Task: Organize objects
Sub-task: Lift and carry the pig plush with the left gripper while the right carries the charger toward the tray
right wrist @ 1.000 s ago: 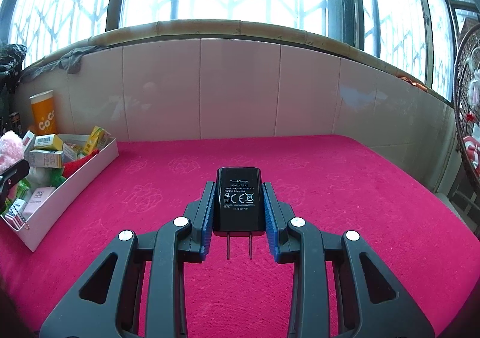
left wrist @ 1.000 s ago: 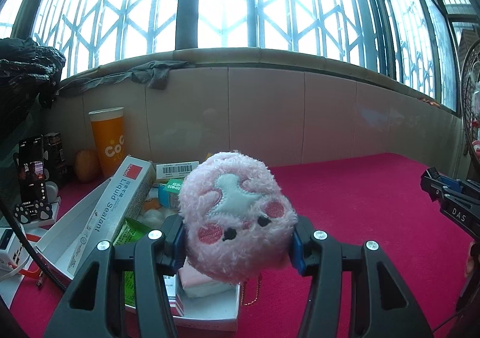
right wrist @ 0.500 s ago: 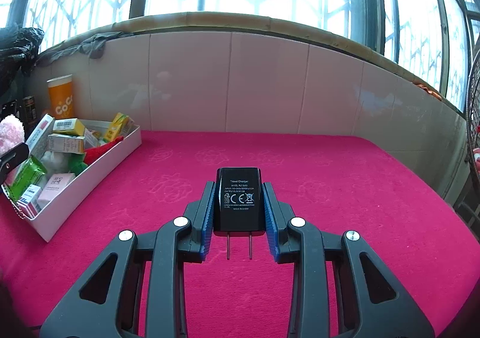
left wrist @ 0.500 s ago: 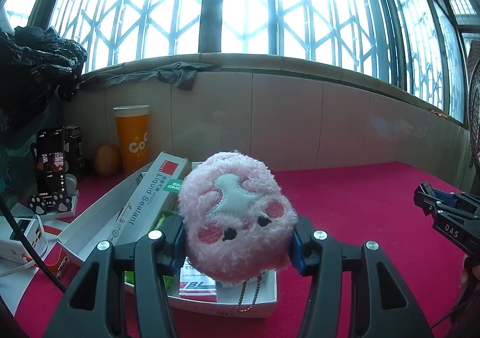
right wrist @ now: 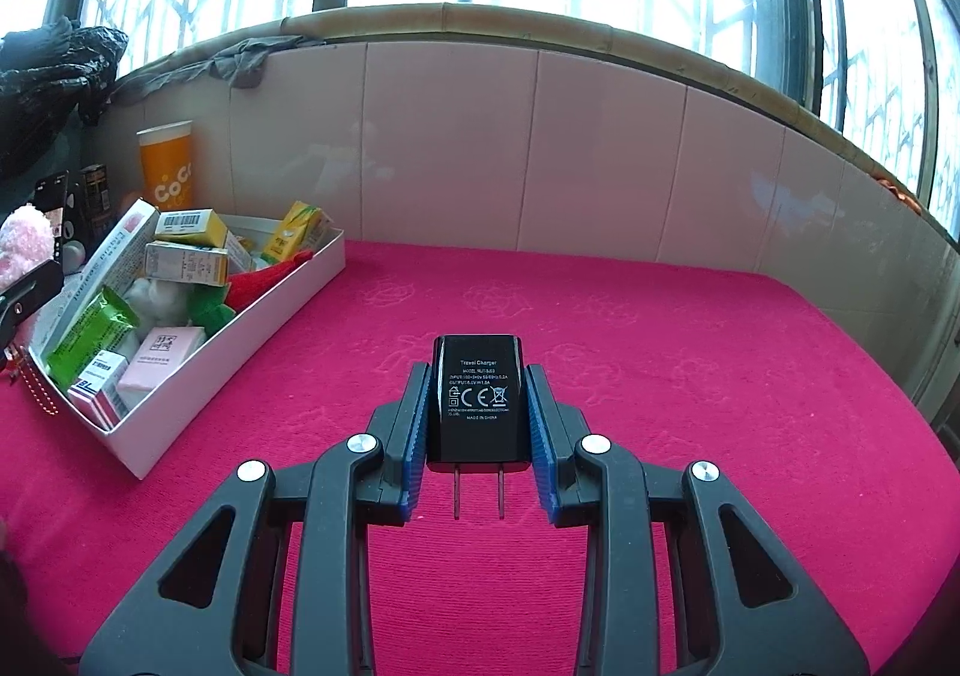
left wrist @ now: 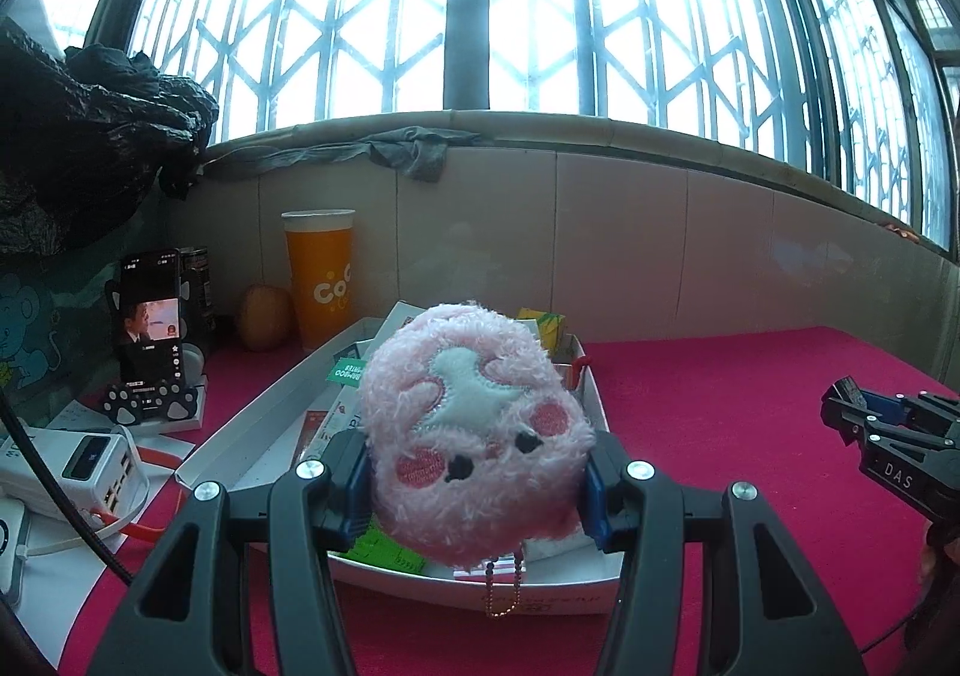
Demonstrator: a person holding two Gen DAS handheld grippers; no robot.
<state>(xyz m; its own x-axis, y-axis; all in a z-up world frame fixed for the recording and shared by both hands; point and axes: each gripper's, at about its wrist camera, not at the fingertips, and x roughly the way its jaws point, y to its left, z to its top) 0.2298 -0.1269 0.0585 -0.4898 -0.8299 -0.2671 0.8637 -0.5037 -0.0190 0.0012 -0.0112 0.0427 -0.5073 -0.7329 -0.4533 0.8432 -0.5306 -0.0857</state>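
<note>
Left tongs [left wrist: 474, 487] clenched on pink plush toy [left wrist: 474, 436], above white box [left wrist: 240, 424]. Right tongs [right wrist: 478, 412] grasping black charger [right wrist: 478, 397], prongs toward camera.

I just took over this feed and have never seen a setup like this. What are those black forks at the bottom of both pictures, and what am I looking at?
There is no robot arm: a person holds a two-finger gripper in each hand, and a fisheye camera on each looks along its fingers.

The left wrist view shows the left gripper clamped on a pink plush toy, above the near end of a white box full of small packages. The right gripper shows at that picture's right edge.

The right wrist view shows the right gripper clamped on a black travel charger, prongs toward the camera, over the red cloth. The same white box lies at its left.
</note>
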